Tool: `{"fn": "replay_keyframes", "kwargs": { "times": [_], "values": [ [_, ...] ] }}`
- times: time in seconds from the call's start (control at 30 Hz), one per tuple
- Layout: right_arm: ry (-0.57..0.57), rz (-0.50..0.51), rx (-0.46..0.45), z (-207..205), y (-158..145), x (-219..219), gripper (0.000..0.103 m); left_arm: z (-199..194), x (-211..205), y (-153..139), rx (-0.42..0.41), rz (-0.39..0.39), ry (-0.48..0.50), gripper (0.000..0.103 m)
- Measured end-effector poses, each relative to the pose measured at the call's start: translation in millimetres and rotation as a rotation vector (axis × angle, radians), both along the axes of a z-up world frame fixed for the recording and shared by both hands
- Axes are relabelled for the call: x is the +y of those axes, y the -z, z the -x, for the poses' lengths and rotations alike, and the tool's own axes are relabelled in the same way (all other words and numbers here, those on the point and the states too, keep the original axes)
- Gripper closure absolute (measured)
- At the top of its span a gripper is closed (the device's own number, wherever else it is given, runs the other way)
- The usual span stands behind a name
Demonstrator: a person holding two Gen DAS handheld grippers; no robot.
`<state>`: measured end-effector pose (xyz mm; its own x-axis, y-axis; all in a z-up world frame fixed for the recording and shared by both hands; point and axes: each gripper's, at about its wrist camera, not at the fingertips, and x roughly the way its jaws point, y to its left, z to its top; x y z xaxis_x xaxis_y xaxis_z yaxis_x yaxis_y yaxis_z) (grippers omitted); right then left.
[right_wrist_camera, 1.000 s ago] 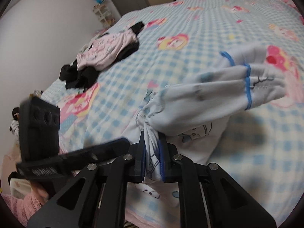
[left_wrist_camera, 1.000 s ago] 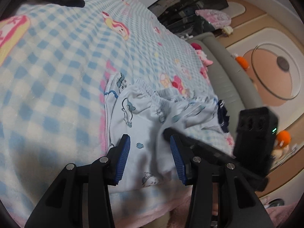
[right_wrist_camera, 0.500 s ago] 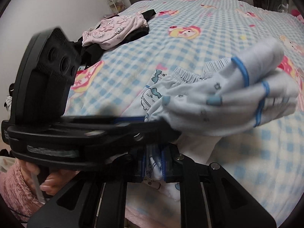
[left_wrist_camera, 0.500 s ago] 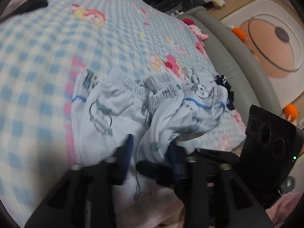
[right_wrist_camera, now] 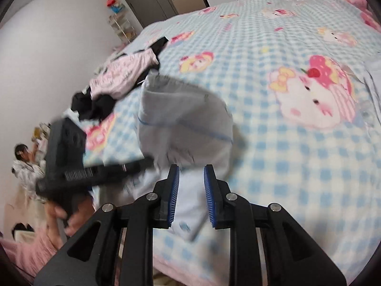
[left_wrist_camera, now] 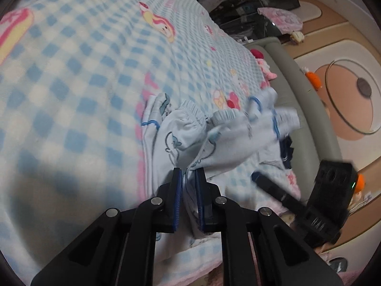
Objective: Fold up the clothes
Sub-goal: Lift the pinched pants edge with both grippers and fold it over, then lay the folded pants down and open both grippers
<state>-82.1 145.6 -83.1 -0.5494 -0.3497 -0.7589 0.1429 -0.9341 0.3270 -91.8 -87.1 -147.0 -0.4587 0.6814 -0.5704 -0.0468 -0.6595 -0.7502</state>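
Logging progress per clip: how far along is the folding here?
Early. Nothing looks finished. In hand: the left gripper pinches the pale blue printed garment, bunched and unfolded; the right gripper is open over it. Left: flatten and fold it, then the pink and black pile.

Bed [right_wrist_camera: 273,124] mostly open ahead of right claw [right_wrist_camera: 191,196]; pink/black clothes pile [right_wrist_camera: 123,78] blocks far left
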Motion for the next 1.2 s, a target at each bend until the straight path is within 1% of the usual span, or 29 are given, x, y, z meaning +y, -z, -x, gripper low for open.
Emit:
{"fn": "replay_keyframes", "kwargs": {
  "times": [0.03, 0.1, 0.17, 0.2, 0.23, 0.27, 0.3, 0.33, 0.43, 0.53, 0.67, 0.7, 0.73, 0.77, 0.83, 0.87, 0.93, 1.03, 1.1, 1.2],
  "values": [
    [0.003, -0.004, -0.002, 6.8, -0.2, -0.8, 0.081, -0.4, 0.4, 0.8, 0.0, 0.009, 0.005, 0.091],
    [0.008, -0.011, -0.005, 20.4, -0.5, -2.4, 0.081, -0.5, 1.3, 2.8, -0.005, 0.0, -0.001, 0.091],
    [0.013, -0.018, -0.008, 34.0, -0.9, -4.1, 0.081, -1.5, -1.0, 3.1, -0.007, -0.031, 0.008, 0.09],
    [0.015, -0.022, -0.009, 40.8, -1.0, -4.9, 0.081, -2.1, -2.4, 3.0, -0.008, -0.057, 0.014, 0.088],
    [0.018, -0.026, -0.011, 47.6, -1.2, -5.7, 0.08, -2.6, -2.5, 2.7, -0.007, -0.065, 0.025, 0.084],
    [0.015, -0.032, -0.018, 50.3, 2.3, -6.7, 0.08, -3.1, -2.5, 2.3, -0.007, -0.073, 0.036, 0.074],
    [0.011, -0.038, -0.026, 52.7, 6.0, -7.7, 0.08, -3.6, -2.6, 2.0, -0.007, -0.082, 0.048, 0.068],
    [0.007, -0.044, -0.034, 55.1, 9.8, -8.7, 0.08, -4.2, -2.4, 1.5, -0.007, -0.087, 0.058, 0.067],
    [0.002, -0.057, -0.061, 61.3, 20.0, -11.1, 0.079, -6.5, 7.0, -0.8, -0.008, -0.01, 0.076, 0.067],
    [0.004, -0.052, -0.061, 58.4, 19.0, -10.3, 0.079, -8.7, 16.4, -3.1, -0.01, 0.067, 0.093, 0.067],
    [0.024, -0.061, -0.048, 46.8, 9.8, -7.5, 0.078, -11.8, 29.0, -6.3, -0.012, 0.17, 0.116, 0.07],
    [0.029, -0.06, -0.063, 44.0, 11.6, -6.1, 0.078, -12.5, 32.1, -7.0, -0.012, 0.196, 0.121, 0.084],
    [0.033, -0.058, -0.08, 41.2, 13.7, -4.7, 0.075, -13.5, 34.8, -8.1, -0.012, 0.219, 0.126, 0.089],
    [0.037, -0.056, -0.097, 38.4, 15.8, -3.3, 0.071, -17.2, 33.2, -12.5, -0.003, 0.219, 0.115, 0.089],
    [0.036, -0.056, -0.147, 32.2, 25.6, -1.9, 0.071, -24.6, 30.0, -21.3, 0.014, 0.218, 0.094, 0.091],
    [0.032, -0.057, -0.154, 28.3, 29.7, -1.8, 0.07, -28.3, 28.4, -25.7, 0.023, 0.217, 0.084, 0.091],
    [0.032, -0.022, -0.141, 17.0, 32.2, -1.1, 0.07, -35.6, 25.1, -34.5, 0.04, 0.216, 0.062, 0.091],
    [0.048, 0.063, -0.115, 7.1, 26.3, 1.0, 0.07, -46.7, 20.3, -47.7, 0.066, 0.215, 0.031, 0.092],
    [0.024, 0.064, -0.098, 4.4, 19.8, -4.5, 0.07, -53.9, 17.2, -55.9, 0.081, 0.215, 0.01, 0.092],
    [-0.013, 0.025, -0.066, 1.8, 15.3, -16.8, 0.07, -57.9, 10.8, -40.7, 0.028, 0.243, -0.027, 0.092]
  ]
}}
